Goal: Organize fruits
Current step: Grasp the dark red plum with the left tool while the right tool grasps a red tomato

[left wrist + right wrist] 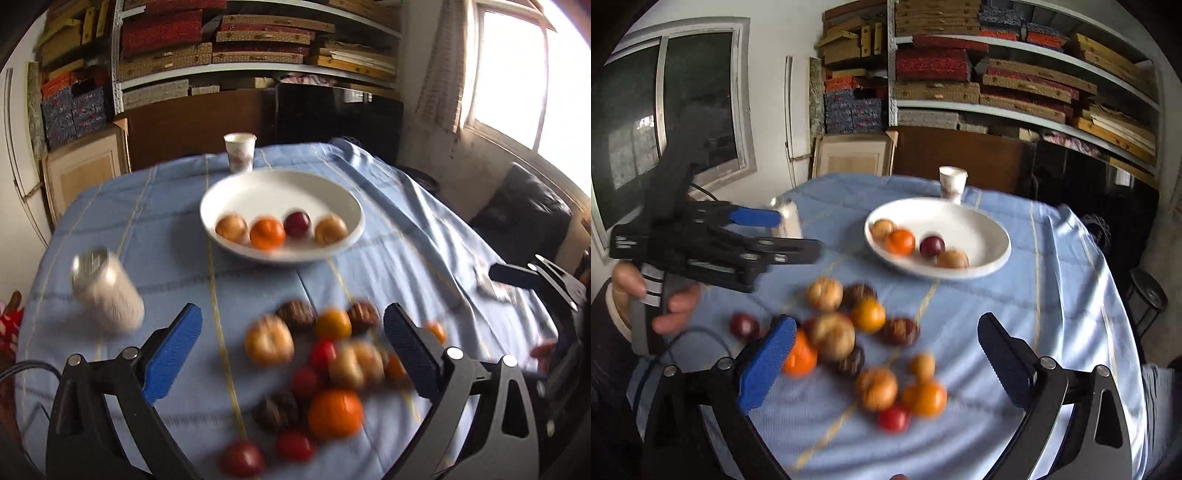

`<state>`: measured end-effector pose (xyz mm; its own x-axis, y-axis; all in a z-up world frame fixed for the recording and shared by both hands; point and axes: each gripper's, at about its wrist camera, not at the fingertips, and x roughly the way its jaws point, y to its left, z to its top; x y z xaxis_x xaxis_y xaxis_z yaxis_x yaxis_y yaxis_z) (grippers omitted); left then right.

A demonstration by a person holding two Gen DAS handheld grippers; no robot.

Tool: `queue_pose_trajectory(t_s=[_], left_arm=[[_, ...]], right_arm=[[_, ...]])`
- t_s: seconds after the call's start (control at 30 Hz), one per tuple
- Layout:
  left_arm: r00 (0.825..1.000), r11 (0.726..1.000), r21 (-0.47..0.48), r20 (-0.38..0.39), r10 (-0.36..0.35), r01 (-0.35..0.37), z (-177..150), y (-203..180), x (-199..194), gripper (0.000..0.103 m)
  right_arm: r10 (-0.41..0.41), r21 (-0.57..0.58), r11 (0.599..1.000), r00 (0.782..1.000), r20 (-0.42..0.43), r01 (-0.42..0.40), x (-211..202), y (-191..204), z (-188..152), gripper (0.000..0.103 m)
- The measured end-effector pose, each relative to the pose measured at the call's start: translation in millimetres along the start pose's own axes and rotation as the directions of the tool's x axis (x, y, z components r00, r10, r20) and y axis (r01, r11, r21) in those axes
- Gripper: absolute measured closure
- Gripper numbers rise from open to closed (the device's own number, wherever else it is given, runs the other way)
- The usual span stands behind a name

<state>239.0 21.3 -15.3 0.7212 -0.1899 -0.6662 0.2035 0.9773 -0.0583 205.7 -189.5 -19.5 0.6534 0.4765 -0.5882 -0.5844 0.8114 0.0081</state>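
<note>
The tabletop [147, 221], covered in a pale blue cloth with thin yellow stripes, fills the middle and lower part of both views. Behind it, along the top of each frame, stand shelves [1015, 110] stacked with flat boxes.

A wide white bowl [258, 188] sits on the cloth just above the centre of the left wrist view and at centre right in the right wrist view. Four fruits lie in a row along its near side: a tan one, an orange [267, 233], a dark red plum [297, 223] and another tan one.

The loose fruit pile [325, 373] lies on the cloth in the lower centre of both views, well apart from the bowl; it mixes oranges, red plums, tan fruits and dark brown ones, blurred by motion.

The left claw [291, 350] hovers above this pile with its blue pads spread wide, holding nothing. The right claw [886, 365] also hangs over the pile, pads wide apart and empty.

A pale can [107, 291] stands at the left of the left wrist view. A paper cup [240, 151] stands just behind the bowl.
</note>
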Motion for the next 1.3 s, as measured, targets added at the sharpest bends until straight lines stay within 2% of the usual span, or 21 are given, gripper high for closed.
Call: queue_pose_trajectory(t_s=[0.07,0.13,0.2,0.27,0.37,0.53,0.7,0.8,1.0,1.13,1.3], left_arm=[[0.999,1.000,0.001,-0.017,-0.030,0.030,-22.7,0.1,-6.3,0.006],[0.999,1.000,0.000,-0.020,-0.027,0.027,-41.2,6.4,-11.3,0.006],[1.000,1.000,-0.018,-0.018,-0.022,0.022,-52.9,14.6,-14.9,0.006],[0.999,0.998,-0.048,-0.013,-0.036,0.035,-63.2,24.7,-18.5,0.006],[0.999,0.997,-0.066,-0.006,-0.034,0.034,-72.3,34.3,-22.8,0.006],[0.999,0.998,-0.045,0.001,-0.036,0.036,-80.0,40.9,-28.8,0.007],[0.998,0.998,-0.028,-0.031,-0.050,0.050,-85.1,41.7,-24.6,0.030],[0.997,1.000,-0.013,-0.069,-0.019,0.018,-88.6,41.6,-16.9,0.038],[0.996,1.000,-0.011,-0.087,-0.012,0.011,-92.1,42.4,-13.2,0.040],[0.995,0.999,-0.043,-0.101,-0.008,0.004,-92.5,49.9,-11.1,0.040],[0.989,0.998,-0.066,-0.147,-0.009,-0.001,-96.4,55.8,-2.3,0.050]], right_arm=[[0.020,-0.015,1.000,0.999,-0.035,-0.020,1.4,5.8,-15.4,0.004],[0.029,-0.054,0.998,0.997,-0.073,-0.033,7.1,14.5,-26.8,0.006],[0.019,-0.073,0.997,0.994,-0.107,-0.027,12.6,20.1,-35.0,0.015],[0.032,-0.039,0.999,0.991,-0.133,-0.037,17.5,18.2,-40.0,0.025],[0.053,0.071,0.997,0.986,-0.160,-0.042,22.8,6.6,-48.1,0.038],[0.026,0.128,0.992,0.982,-0.190,-0.002,26.9,-3.6,-56.3,0.048],[0.012,0.117,0.993,0.975,-0.222,0.014,34.7,-3.7,-58.1,0.054],[0.010,0.120,0.993,0.970,-0.244,0.020,39.8,-5.1,-58.9,0.055],[0.005,0.108,0.994,0.968,-0.252,0.023,46.5,-5.6,-55.0,0.061],[-0.017,0.090,0.995,0.968,-0.252,0.041,50.3,-2.1,-52.0,0.070],[-0.031,0.091,0.994,0.970,-0.239,0.055,48.4,-2.1,-51.5,0.076]])
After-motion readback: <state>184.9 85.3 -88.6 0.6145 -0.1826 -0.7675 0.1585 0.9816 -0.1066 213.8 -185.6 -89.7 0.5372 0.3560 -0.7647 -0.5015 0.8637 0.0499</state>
